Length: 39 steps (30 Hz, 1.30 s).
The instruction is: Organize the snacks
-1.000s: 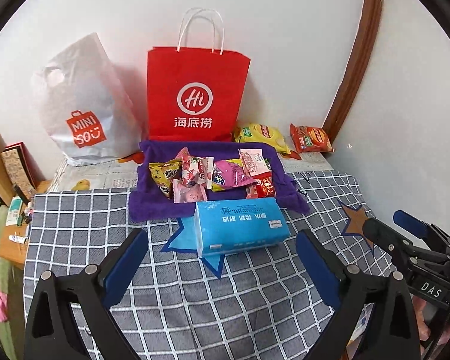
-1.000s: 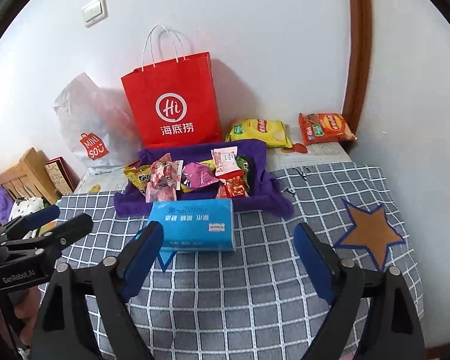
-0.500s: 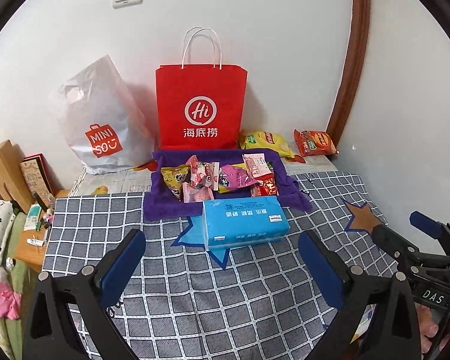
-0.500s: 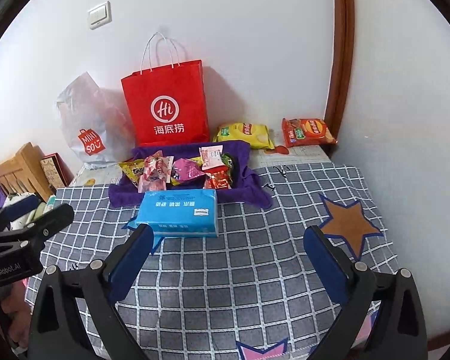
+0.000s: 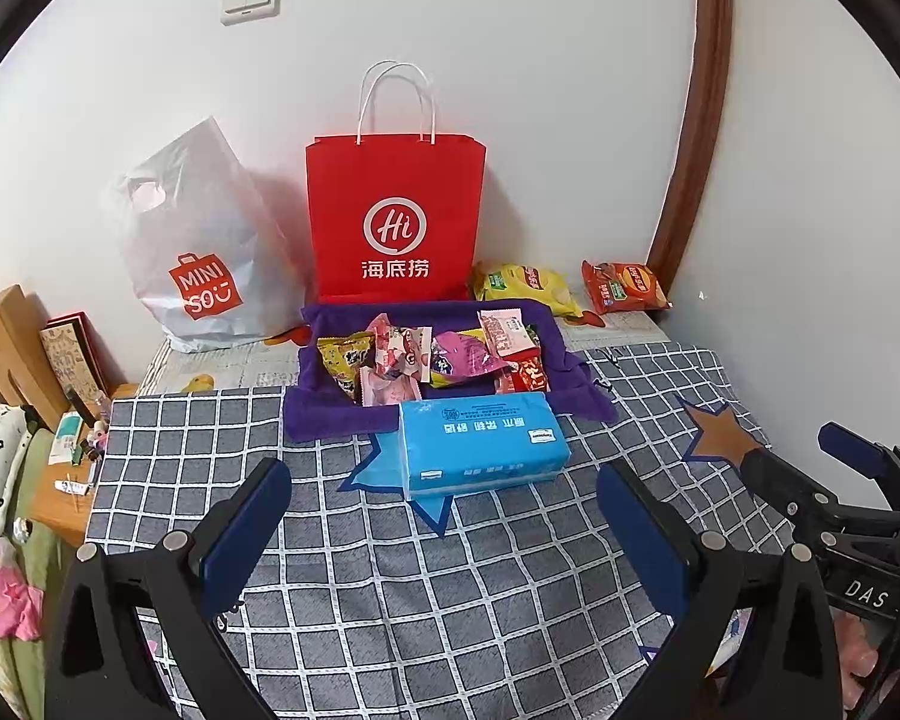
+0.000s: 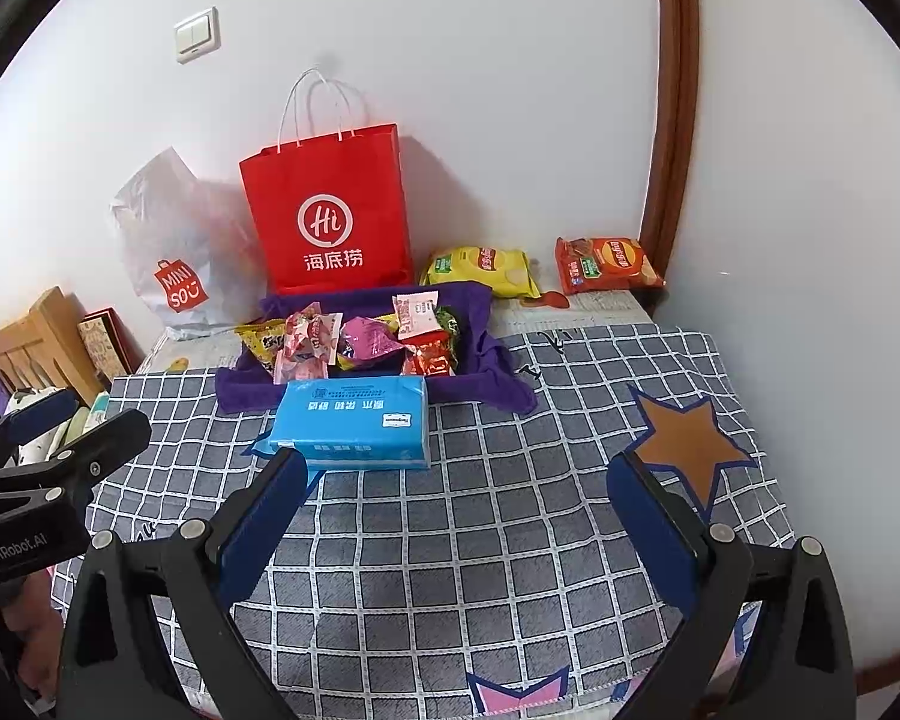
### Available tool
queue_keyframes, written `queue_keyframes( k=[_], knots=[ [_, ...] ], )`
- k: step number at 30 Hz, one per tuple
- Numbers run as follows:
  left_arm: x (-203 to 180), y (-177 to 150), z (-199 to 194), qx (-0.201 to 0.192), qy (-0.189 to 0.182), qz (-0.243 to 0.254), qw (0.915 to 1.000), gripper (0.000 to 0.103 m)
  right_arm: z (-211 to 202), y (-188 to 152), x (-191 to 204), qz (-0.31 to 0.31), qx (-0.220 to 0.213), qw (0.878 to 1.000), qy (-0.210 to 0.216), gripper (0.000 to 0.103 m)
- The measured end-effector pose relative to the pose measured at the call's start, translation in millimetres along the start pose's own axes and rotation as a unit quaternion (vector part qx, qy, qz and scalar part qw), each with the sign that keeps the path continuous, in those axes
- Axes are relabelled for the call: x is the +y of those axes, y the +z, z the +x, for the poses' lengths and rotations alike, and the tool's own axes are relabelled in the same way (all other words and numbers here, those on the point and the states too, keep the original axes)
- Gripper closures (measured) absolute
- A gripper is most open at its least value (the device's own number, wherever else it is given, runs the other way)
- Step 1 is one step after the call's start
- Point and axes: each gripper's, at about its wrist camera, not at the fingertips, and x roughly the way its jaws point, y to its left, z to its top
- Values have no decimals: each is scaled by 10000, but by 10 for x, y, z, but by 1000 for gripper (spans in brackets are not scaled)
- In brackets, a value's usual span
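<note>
Judging by the layout, sorting is mostly done: small bright foil snack packets point(image 5: 432, 354) sit piled in the purple cloth-lined tray point(image 5: 330, 414) on the grid-checked table point(image 5: 426, 588). A yellow crisp bag point(image 5: 525, 288) and a red-orange crisp bag point(image 5: 624, 287) lie outside the tray near the wall, beside the red paper carrier bag point(image 5: 393, 216). A blue tissue pack point(image 5: 480, 444) rests just before the tray. Left gripper point(image 5: 444, 531) and right gripper point(image 6: 459, 516) hover released, holding nothing.
</note>
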Motion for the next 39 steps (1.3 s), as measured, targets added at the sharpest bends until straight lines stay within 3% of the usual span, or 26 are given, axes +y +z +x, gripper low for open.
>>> queue_keyframes(
  k=[39],
  knots=[
    [6, 10, -9, 22, 21, -26, 10000, 0, -5, 0, -20, 7, 22, 10000, 17, 4]
  ],
)
